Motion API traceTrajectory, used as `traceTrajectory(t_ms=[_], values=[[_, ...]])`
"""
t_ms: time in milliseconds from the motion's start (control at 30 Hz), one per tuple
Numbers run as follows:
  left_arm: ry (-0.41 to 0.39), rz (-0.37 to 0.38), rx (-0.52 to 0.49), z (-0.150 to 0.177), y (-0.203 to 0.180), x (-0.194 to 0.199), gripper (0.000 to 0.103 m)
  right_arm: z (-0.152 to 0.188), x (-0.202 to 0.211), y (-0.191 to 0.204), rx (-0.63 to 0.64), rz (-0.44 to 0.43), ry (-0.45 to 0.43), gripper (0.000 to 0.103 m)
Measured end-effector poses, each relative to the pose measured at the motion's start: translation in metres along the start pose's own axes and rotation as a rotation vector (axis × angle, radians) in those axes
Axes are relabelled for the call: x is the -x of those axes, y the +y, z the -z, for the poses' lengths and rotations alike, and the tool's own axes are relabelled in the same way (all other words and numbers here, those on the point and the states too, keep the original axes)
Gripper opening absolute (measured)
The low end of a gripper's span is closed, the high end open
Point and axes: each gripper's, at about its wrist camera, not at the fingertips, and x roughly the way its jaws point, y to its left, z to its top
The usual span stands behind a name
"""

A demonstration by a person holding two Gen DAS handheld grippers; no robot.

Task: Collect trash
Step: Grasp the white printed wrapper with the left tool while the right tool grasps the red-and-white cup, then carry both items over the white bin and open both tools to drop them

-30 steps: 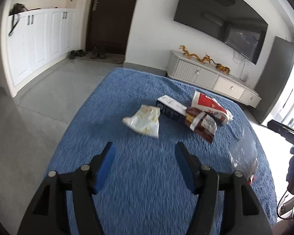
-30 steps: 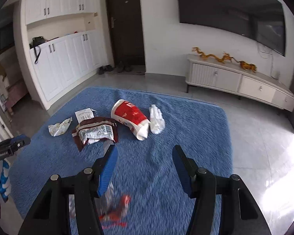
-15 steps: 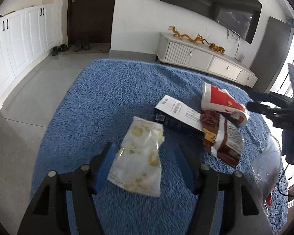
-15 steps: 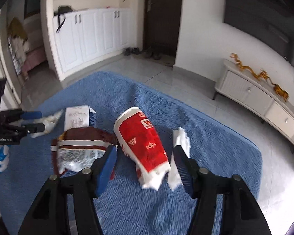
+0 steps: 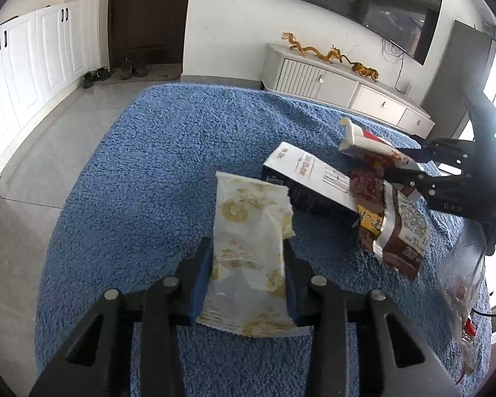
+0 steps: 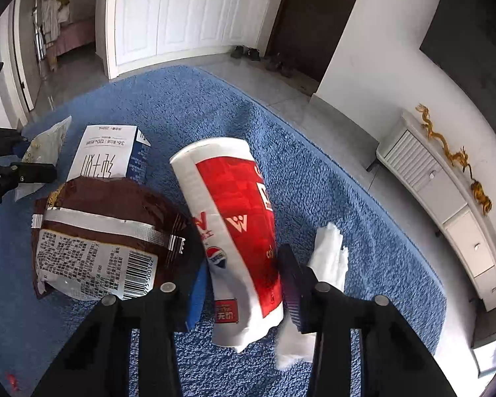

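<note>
Straddling lengthwise wrapper (image 5: pixel 248 258) and cup (image 6: pixel 238 231), rim away: both hand-held grippers (image 5: pixel 248 281) (image 6: pixel 241 284), jaws part-open.

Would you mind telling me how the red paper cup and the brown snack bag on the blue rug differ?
The red paper cup is a red-and-white cylinder lying on its side; the brown snack bag is a flattish, crumpled brown pouch with a silver strip and barcode. The cup lies between the right gripper fingers, while the bag lies just outside them, to the left. Both rest on the blue rug.
</note>
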Motion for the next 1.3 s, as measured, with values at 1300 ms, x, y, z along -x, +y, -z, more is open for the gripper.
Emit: traceTrajectory(t_ms=[1300], values=[[-0.216, -0.062, -0.294, 0.085, -0.186, 0.199, 0.033, 0.149, 0.279, 0.041, -0.333, 0.074, -0.290, 0.028]])
